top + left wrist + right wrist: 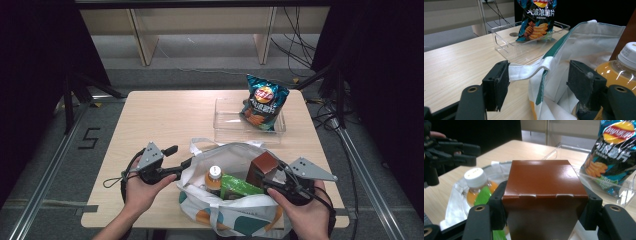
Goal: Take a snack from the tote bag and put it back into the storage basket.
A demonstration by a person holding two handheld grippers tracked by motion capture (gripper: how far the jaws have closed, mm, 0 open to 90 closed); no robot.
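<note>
Nearest the camera, at the near edge of the tabletop [150, 115], stands a white tote bag [235, 212] with green and orange print, its mouth open upward. The right tool [274, 184] is closed on a brown box [544, 195]: in the right gripper view both black jaws press the two side faces of this box, which is upright, and in the high view the box sits in the right part of the bag's mouth, its top above the rim. Beside it inside the bag are an orange juice bottle [214, 179] with a white cap and a green packet [240, 186], lying close together. The left tool [539, 83] is wide open; the white strap [529, 70] of the bag and its rim pass between the jaws, and the strap touches the left pad, but nothing is gripped. At the far right part of the tabletop a clear plastic tray [227, 122] holds a blue chip bag [264, 102], leaning upright. I judge that the bag is being unpacked into the tray and the step in hand is taking out the box. The next move probably needs a straight lift clear of the rim, then carrying toward the tray, while the left tool steadies the bag so it does not rise with the box.
</note>
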